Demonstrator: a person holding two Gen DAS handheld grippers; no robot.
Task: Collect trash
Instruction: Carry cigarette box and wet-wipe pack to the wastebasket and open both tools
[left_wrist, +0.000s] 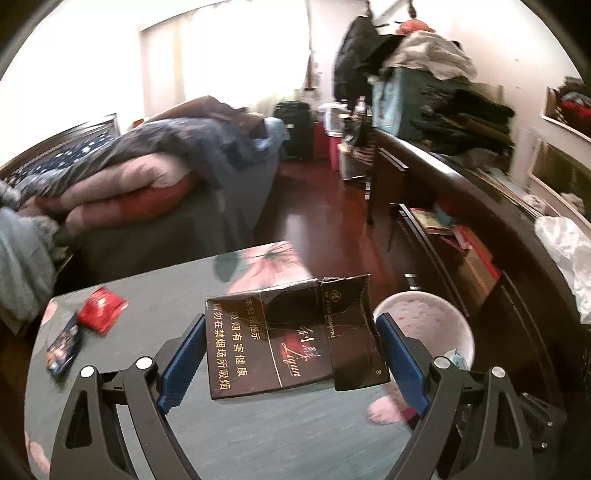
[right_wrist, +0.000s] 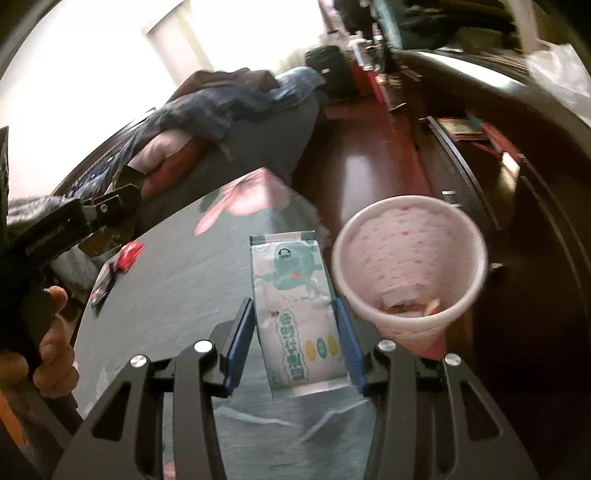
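A flattened black cigarette box (left_wrist: 280, 343) with gold and red lettering hangs above the table, and my left gripper (left_wrist: 291, 323) is shut on it, its blue pads pressing both side edges. My right gripper (right_wrist: 293, 306) is shut on a white and teal snack packet (right_wrist: 295, 295), held upright over the table's right edge. A pink dotted trash bin (left_wrist: 424, 321) stands on the floor just right of the table. In the right wrist view the bin (right_wrist: 406, 240) sits right beside the packet, with scraps at its bottom.
A red wrapper (left_wrist: 101, 308) and a dark blue packet (left_wrist: 64, 345) lie at the left of the grey floral tablecloth (left_wrist: 166, 295). A bed piled with bedding (left_wrist: 140, 177) stands behind. A dark cluttered desk (left_wrist: 461, 192) runs along the right. A hand (right_wrist: 48, 332) grips the left tool.
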